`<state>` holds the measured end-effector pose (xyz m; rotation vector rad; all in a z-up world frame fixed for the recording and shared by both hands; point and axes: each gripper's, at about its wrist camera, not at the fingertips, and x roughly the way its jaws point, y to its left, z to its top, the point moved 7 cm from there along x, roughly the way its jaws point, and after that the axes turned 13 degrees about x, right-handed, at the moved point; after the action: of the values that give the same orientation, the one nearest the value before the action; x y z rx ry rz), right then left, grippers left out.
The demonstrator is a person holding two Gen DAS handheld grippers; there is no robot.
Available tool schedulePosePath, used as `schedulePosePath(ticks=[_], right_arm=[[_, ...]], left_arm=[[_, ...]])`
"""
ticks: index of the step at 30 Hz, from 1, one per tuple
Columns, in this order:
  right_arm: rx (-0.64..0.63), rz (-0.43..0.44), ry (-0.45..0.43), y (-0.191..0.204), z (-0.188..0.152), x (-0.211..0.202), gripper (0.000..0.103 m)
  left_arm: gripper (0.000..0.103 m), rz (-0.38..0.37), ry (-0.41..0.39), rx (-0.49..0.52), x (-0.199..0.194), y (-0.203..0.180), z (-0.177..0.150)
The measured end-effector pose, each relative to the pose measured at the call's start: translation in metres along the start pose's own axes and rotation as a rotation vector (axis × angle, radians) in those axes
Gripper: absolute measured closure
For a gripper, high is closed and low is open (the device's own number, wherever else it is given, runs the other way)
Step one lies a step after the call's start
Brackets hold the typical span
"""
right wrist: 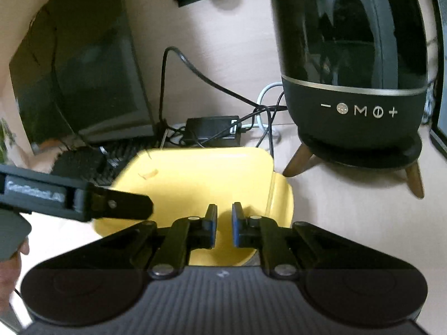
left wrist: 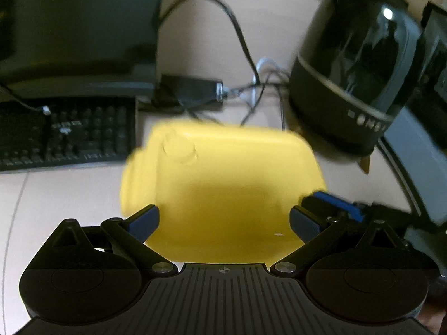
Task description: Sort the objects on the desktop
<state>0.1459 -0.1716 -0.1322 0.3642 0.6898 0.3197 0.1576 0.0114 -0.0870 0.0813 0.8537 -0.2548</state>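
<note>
Left hand-held gripper (left wrist: 225, 220) wide around yellow box (left wrist: 223, 184), right hand-held gripper (right wrist: 224, 224) nearly closed.

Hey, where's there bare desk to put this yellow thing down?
Bare desk lies right of the yellow container, in front of the black speaker's wooden legs. Another bare strip runs before the keyboard. Behind the container it is crowded: cables and a black adapter.
</note>
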Motion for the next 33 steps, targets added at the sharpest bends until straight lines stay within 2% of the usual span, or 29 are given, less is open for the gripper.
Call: schedulePosePath(ticks=[5, 11, 12, 14, 16, 18, 20, 23, 26, 30, 31, 33], right_arm=[[-0.127, -0.025, -0.072, 0.009, -0.012, -0.005, 0.093], [-0.101, -0.017, -0.104, 0.008, -0.011, -0.003, 0.093], [-0.098, -0.013, -0.104, 0.008, -0.01, -0.003, 0.09], [-0.077, -0.006, -0.093, 0.01, -0.006, -0.009, 0.077], [-0.06, -0.009, -0.103, 0.013, -0.002, -0.02, 0.045], [-0.067, -0.022, -0.147, 0.016, -0.002, -0.04, 0.029], [-0.075, -0.041, -0.174, 0.017, -0.006, -0.058, 0.022], [-0.043, -0.068, -0.165, 0.014, -0.025, -0.075, 0.003], [0.0, -0.099, -0.107, 0.012, -0.053, -0.078, 0.0], [-0.003, -0.159, 0.013, 0.015, -0.092, -0.065, 0.0], [-0.012, -0.174, 0.02, 0.016, -0.097, -0.062, 0.0], [-0.027, -0.217, -0.025, 0.012, -0.103, -0.061, 0.0]], left_arm=[[0.001, 0.01, -0.015, 0.053, 0.005, -0.008, -0.006], [0.0, -0.025, -0.036, 0.043, 0.002, -0.006, -0.007], [0.0, -0.03, -0.035, 0.027, 0.0, -0.004, -0.007], [0.0, -0.034, -0.05, 0.0, -0.013, 0.001, -0.009], [0.0, -0.001, -0.103, 0.01, -0.033, 0.006, -0.012], [0.0, 0.044, -0.16, 0.028, -0.052, 0.012, -0.017], [0.0, 0.092, -0.187, 0.049, -0.063, 0.016, -0.029], [0.0, 0.129, -0.129, 0.073, -0.06, 0.016, -0.055], [0.0, 0.146, -0.068, 0.044, -0.05, 0.013, -0.083], [0.0, 0.154, -0.071, 0.019, -0.044, 0.003, -0.104], [0.0, 0.171, -0.08, 0.025, -0.043, 0.001, -0.107], [0.0, 0.218, -0.099, 0.038, -0.04, 0.001, -0.11]])
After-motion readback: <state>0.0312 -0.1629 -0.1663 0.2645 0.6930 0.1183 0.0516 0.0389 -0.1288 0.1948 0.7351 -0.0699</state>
